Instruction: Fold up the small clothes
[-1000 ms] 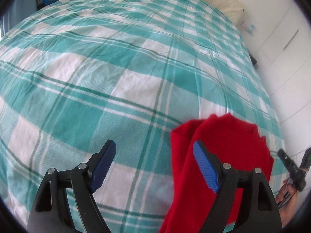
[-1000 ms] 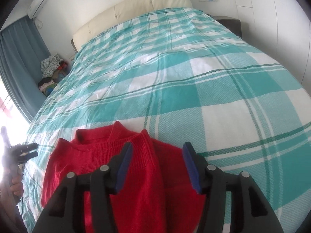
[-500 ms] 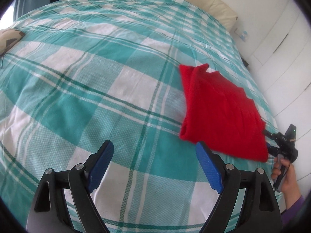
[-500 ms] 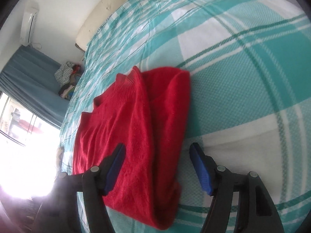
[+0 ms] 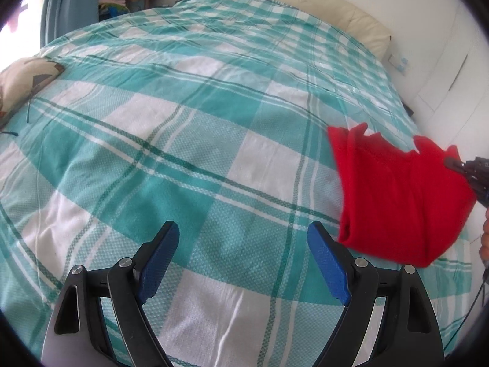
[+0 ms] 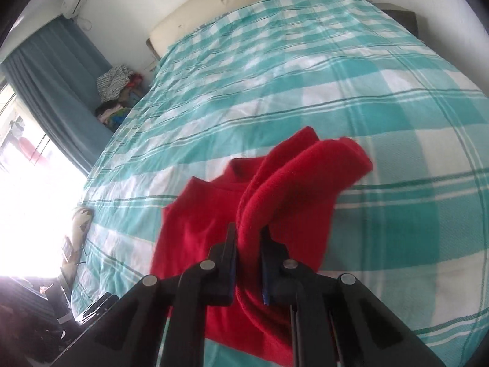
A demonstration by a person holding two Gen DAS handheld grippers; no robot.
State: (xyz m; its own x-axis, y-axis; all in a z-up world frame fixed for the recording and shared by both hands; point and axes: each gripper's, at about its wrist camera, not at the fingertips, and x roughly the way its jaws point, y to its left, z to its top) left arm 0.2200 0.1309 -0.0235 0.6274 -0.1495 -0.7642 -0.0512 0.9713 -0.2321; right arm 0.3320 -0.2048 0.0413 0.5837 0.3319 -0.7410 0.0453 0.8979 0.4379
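Since the earlier frames, the right gripper [image 6: 247,246] has gone from spread over the sweater [image 6: 214,214] to clamped on it, and the left gripper [image 5: 241,263] has swung away from the garment toward bare bedspread [image 5: 183,122].

**Tool state**
- Right gripper: narrow, pinching a thick fold of red knit between its pads. The pinched fold rises in a loop ahead of the jaws and droops to the right.
- Left gripper: wide apart, holding nothing, above the bedspread.

**Garment position**
- The sweater sits near the right side of the bed, partly folded. In the left wrist view it appears at the right edge [image 5: 397,189], apart from the left gripper, with the right gripper's tip at its far corner.
- The collar side lies flat on the bedspread; the gripped side is raised off it.

**Step in hand (judged)**
- A fold of the raised portion across the flat portion, or a lift to reposition the garment.

**Risks**
- Layer slip: several layers seem to be clamped together. If the grip catches only some, the lower ones may drop out and undo the fold.
- Drag: only one gripper holds the garment. Pulling sideways may slide the whole sweater across the bedspread instead of folding it.
- Edge fall: the sweater lies close to the bed's side; a pull that way could carry it over.
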